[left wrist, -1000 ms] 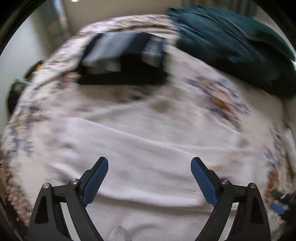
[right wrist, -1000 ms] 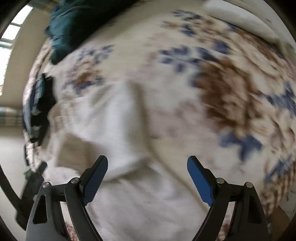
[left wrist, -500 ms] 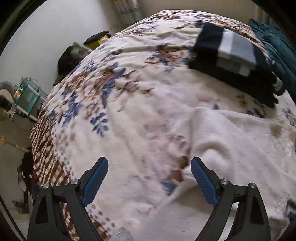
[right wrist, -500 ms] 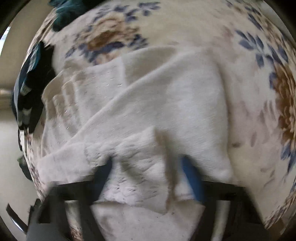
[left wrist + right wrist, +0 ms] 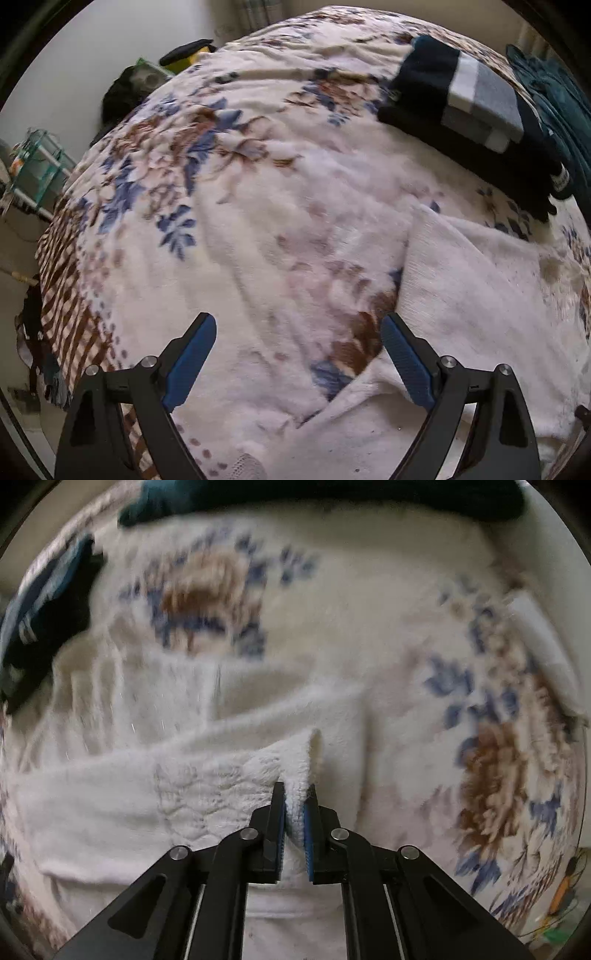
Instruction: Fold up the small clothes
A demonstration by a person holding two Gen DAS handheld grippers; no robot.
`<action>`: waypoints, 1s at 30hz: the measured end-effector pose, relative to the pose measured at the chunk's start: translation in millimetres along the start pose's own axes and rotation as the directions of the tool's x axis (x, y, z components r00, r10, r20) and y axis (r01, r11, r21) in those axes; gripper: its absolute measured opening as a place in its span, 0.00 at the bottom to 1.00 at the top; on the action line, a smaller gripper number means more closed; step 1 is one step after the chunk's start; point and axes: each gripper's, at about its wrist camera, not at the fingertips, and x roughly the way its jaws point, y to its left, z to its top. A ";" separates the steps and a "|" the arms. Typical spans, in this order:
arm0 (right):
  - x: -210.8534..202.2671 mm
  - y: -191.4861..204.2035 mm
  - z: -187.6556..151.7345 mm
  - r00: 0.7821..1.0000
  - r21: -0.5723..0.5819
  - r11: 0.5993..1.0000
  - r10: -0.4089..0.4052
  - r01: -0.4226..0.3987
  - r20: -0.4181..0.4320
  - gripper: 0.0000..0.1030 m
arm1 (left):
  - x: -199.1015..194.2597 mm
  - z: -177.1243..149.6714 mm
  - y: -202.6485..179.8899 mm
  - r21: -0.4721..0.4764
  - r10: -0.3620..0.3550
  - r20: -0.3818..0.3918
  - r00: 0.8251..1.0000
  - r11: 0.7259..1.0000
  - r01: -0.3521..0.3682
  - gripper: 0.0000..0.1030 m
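A white fuzzy knit garment (image 5: 155,775) lies spread on a floral blanket (image 5: 388,602). My right gripper (image 5: 294,805) is shut on a raised fold at the garment's edge. In the left wrist view the same white garment (image 5: 480,302) lies at the right, its left edge running between my fingers. My left gripper (image 5: 297,347) is open and empty, hovering over the blanket (image 5: 240,221) just left of the garment, its right finger (image 5: 406,360) over the garment's edge.
A folded stack of dark clothes with a grey and white striped piece (image 5: 472,107) sits at the far right of the bed. A dark teal blanket (image 5: 554,103) lies beyond it, also in the right wrist view (image 5: 332,494). The bed's left edge (image 5: 62,314) drops to the floor and clutter.
My right gripper went from open to shut on a fold of the white garment. My left gripper swung left, from above the garment to its left edge, and stayed open.
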 end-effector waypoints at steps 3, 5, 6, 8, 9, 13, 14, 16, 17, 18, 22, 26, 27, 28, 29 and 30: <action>-13.4 -12.1 2.0 0.999 0.060 0.998 0.014 -0.017 0.040 0.31 | 5.2 0.3 -10.0 0.037 -0.014 -0.002 1.000 0.999 0.014 0.89; -29.5 -21.5 -1.3 0.994 0.095 0.993 0.063 -0.072 0.092 0.47 | 8.9 0.4 -18.1 0.072 -0.021 0.006 1.000 0.997 0.020 0.89; -34.2 -24.7 -4.5 0.990 0.100 0.990 0.087 -0.098 0.107 0.49 | 14.0 -0.2 -23.9 0.102 -0.018 0.006 1.000 0.995 0.017 0.89; -28.2 -24.2 -8.8 0.991 0.073 0.991 0.107 -0.114 0.083 0.56 | 31.4 -3.8 -35.0 0.170 0.021 -0.012 1.000 0.985 -0.019 0.89; -16.6 -22.5 -11.3 0.995 0.053 0.994 0.092 -0.094 0.044 0.56 | 43.3 -6.0 -39.1 0.199 0.049 -0.027 0.998 0.979 -0.042 0.89; 20.2 -30.9 -15.5 0.998 0.061 0.998 0.031 -0.028 -0.055 0.56 | 73.3 -7.9 -35.0 0.206 0.072 -0.094 0.993 0.977 -0.051 0.89; 15.8 -34.0 -15.6 0.997 0.081 0.995 0.054 -0.049 -0.051 0.56 | 70.4 -5.6 -31.4 0.189 0.053 -0.097 0.994 0.981 -0.034 0.89; -9.7 -41.0 -17.6 0.994 0.109 0.988 0.106 -0.105 -0.001 0.56 | 53.9 -2.2 -27.0 0.177 0.025 -0.069 0.997 0.984 -0.012 0.89; -21.9 -44.2 -19.9 0.993 0.114 0.986 0.121 -0.122 0.016 0.56 | 45.9 -2.0 -26.8 0.176 0.012 -0.059 0.998 0.984 -0.001 0.89; -41.2 -50.6 -25.9 0.989 0.125 0.981 0.146 -0.149 0.033 0.56 | 30.9 -3.1 -27.6 0.173 -0.016 -0.045 0.999 0.985 0.024 0.89; -85.8 -77.2 -44.6 0.971 0.163 0.957 0.238 -0.241 0.036 0.85 | -22.1 -25.4 -49.5 0.226 -0.121 -0.021 0.992 0.966 0.123 0.89; -112.3 -105.5 -56.4 0.963 0.138 0.953 0.268 -0.269 0.027 0.85 | -67.3 -66.6 -92.4 0.332 -0.184 -0.024 0.983 0.926 0.181 0.89; -116.0 -115.5 -58.1 0.963 0.127 0.955 0.269 -0.270 0.021 0.85 | -78.9 -84.8 -106.7 0.358 -0.195 -0.031 0.980 0.914 0.193 0.89; -117.2 -123.6 -59.2 0.961 0.119 0.954 0.275 -0.275 0.014 0.85 | -87.2 -102.1 -120.1 0.378 -0.207 -0.048 0.977 0.902 0.210 0.89; -117.4 -131.7 -59.6 0.959 0.111 0.953 0.283 -0.282 0.005 0.85 | -92.5 -115.7 -130.3 0.392 -0.212 -0.070 0.975 0.893 0.222 0.89; -117.2 -140.0 -58.7 0.955 0.102 0.950 0.296 -0.294 -0.007 0.85 | -96.4 -126.5 -138.9 0.400 -0.213 -0.084 0.973 0.888 0.229 0.89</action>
